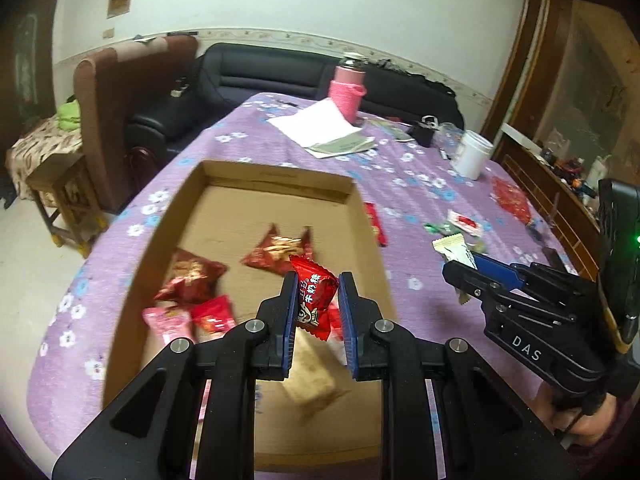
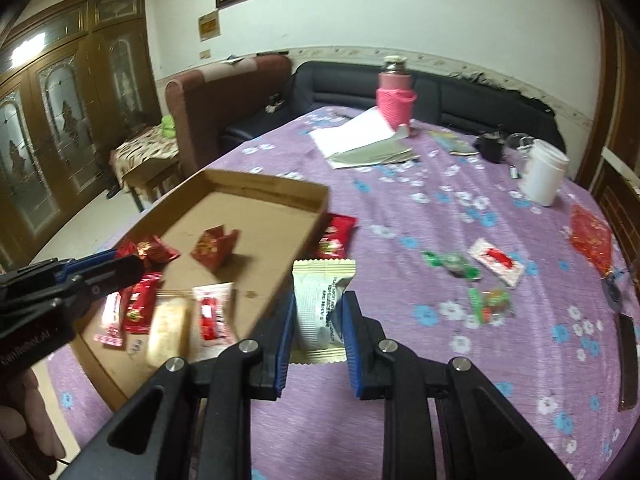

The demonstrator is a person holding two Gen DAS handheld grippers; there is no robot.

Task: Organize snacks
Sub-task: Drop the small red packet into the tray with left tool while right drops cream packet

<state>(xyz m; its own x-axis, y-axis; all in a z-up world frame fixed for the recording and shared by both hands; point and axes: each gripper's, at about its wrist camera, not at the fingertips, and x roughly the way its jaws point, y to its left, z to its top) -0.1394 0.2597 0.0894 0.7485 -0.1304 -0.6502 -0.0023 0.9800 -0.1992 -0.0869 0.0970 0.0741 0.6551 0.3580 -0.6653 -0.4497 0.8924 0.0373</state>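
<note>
My left gripper (image 1: 317, 286) is shut on a red candy (image 1: 314, 296), held above the shallow cardboard box (image 1: 280, 178). Several red and pink snack packets (image 1: 188, 276) lie inside the box, with a pale bun (image 2: 170, 334). My right gripper (image 2: 318, 302) is shut on a cream and white snack packet (image 2: 318, 304), held above the purple cloth just right of the box (image 2: 256, 184). In the left wrist view, the right gripper (image 1: 460, 268) holds the same packet (image 1: 452, 250). The left gripper (image 2: 120, 270) shows over the box in the right wrist view.
Loose snacks lie on the flowered purple tablecloth (image 2: 420, 184): a red packet (image 2: 336, 232) beside the box, green candies (image 2: 452, 262), a white and red packet (image 2: 496, 262). Farther back stand a white jar (image 2: 542, 178), a pink bottle (image 2: 394, 94) and papers (image 2: 360, 138).
</note>
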